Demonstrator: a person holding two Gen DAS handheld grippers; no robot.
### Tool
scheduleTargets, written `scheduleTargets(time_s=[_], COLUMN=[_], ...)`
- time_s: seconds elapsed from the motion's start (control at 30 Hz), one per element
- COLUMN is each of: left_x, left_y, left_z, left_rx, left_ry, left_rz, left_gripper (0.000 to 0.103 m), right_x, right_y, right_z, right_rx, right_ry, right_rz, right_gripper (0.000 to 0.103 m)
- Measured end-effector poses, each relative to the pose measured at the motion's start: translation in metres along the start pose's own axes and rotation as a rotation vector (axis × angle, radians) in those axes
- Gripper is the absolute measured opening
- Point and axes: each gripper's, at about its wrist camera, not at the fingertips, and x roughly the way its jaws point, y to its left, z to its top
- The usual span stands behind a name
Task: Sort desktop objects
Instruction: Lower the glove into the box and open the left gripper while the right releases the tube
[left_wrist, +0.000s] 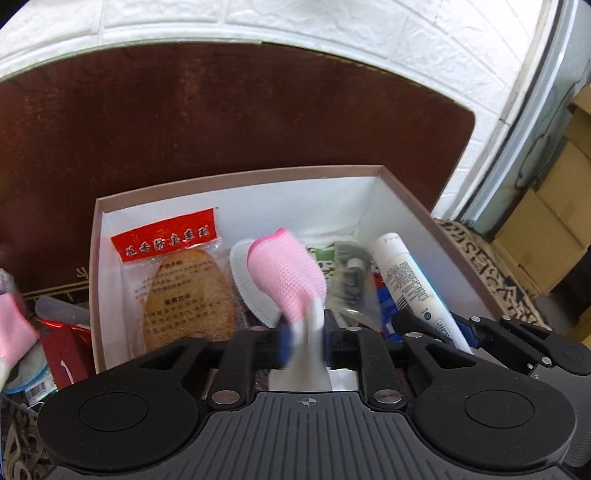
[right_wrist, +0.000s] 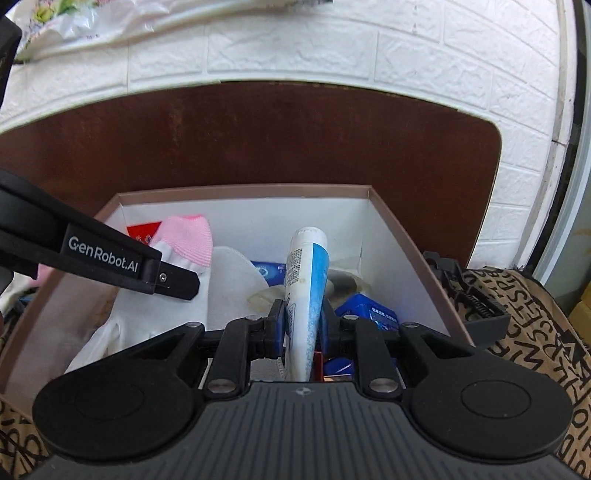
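Left gripper (left_wrist: 303, 339) stood over the near edge of the open cardboard box (left_wrist: 236, 173) with its jaws parted around a pink-and-white sock (left_wrist: 284, 273); the blue pads did not appear to press it, so the sock was likely being released among the items already sorted. Right gripper (right_wrist: 303, 325) was clamped on a white-and-blue tube (right_wrist: 307, 273), its cap pointing toward the far wall of the box. For a clean drop, the left jaws probably needed to clear the sock fully before lifting, and the tube should be lowered flat into the free area right of centre. Packaged insoles (left_wrist: 188, 291) filled the left side of the box; more objects lay outside its left wall. Open brown tabletop (right_wrist: 258, 140) lay beyond the far rim, giving withdrawal room, while both grippers worked close together.
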Motion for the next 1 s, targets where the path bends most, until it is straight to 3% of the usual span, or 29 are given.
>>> scheduleTargets(time_s=[0.03,0.07,0.1,0.13,0.17,0.33,0.53,1.0], left_x=[0.000,-0.001,-0.004,-0.007,-0.011,-0.018,-0.032,-0.086], left_y=[0.001,0.003,0.005,0.006,0.008,0.012,0.011,-0.008], left_z=[0.000,0.000,-0.002,-0.003,-0.006,-0.010,-0.024,-0.050], left_rx=[-0.002,-0.003,-0.007,-0.009,-0.011,-0.014,0.002,0.073], left_ry=[-0.002,-0.013,-0.040,-0.066,-0.090,-0.086,-0.122,-0.238], left_rz=[0.013,0.020,0.028,0.035,0.038,0.029,0.078,0.113], left_gripper=[0.063,0.084,0.096,0.099,0.101,0.103,0.103,0.103], right_x=[0.002,0.001,0.000,-0.003,-0.006,-0.016,-0.029,-0.069], right_y=[0.001,0.003,0.005,0.007,0.010,0.021,0.030,0.039], right_z=[0.000,-0.001,-0.001,-0.002,-0.003,-0.007,-0.012,-0.013], right_rx=[-0.006,-0.019,-0.037,-0.054,-0.072,-0.113,-0.106,-0.065], right_ry=[0.007,0.002,-0.008,-0.021,-0.038,-0.059,-0.053,-0.093], right_rz=[-0.006,-0.012,-0.021,-0.035,-0.052,-0.069,-0.046,-0.013], right_gripper=[0.024,0.035,0.046,0.069,0.083,0.101,0.102,0.103])
